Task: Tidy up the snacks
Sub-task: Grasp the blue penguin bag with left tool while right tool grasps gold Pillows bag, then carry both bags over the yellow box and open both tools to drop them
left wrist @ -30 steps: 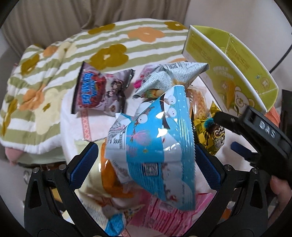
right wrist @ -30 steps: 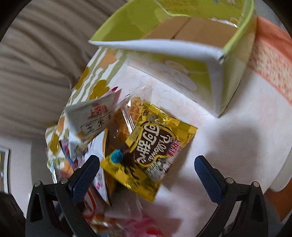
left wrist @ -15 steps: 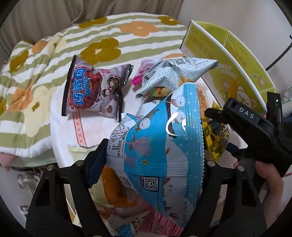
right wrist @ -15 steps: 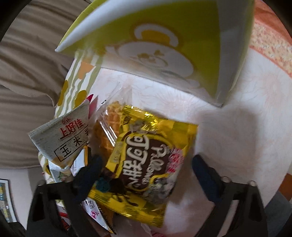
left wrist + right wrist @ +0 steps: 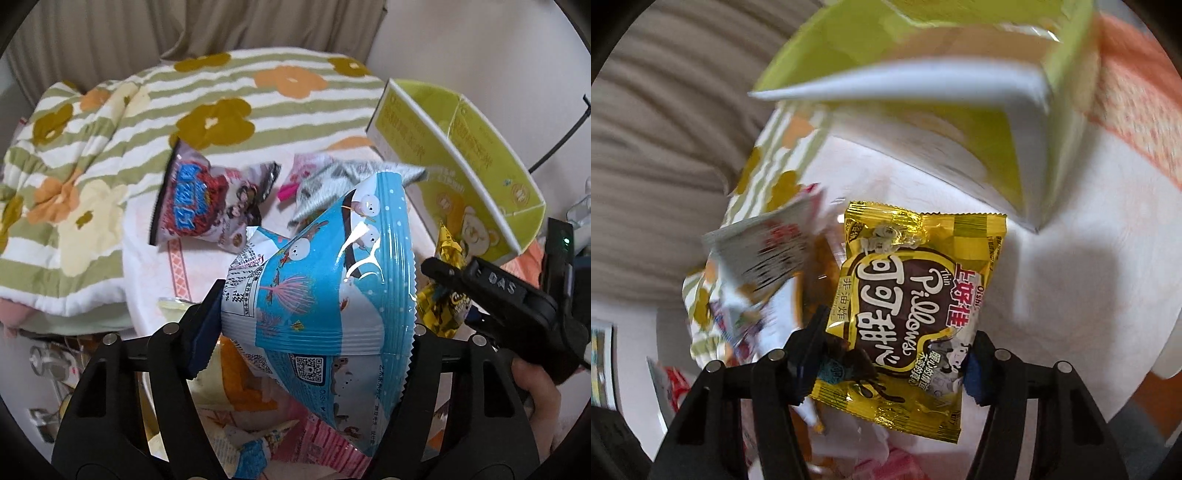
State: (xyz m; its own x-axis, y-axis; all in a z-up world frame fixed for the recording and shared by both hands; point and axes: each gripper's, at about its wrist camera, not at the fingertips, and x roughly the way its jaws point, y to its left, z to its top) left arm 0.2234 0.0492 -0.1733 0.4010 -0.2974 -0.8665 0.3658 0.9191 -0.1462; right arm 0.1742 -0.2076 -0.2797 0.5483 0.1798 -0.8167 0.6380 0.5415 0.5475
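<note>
Centre frame, left wrist view: left gripper (image 5: 316, 326) clamped on puffed blue-and-white foil snack bag (image 5: 325, 295). Centre, right wrist view: right gripper (image 5: 895, 354) clamped on yellow foil Pillows packet (image 5: 908, 314), below green cardboard box (image 5: 960, 122). Both light, crushable, slippery; grip mid-body, gently.

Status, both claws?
Left claw shut on blue snack bag. Right claw shut on gold Pillows pack. Green box ahead, open, unobstructed.
</note>
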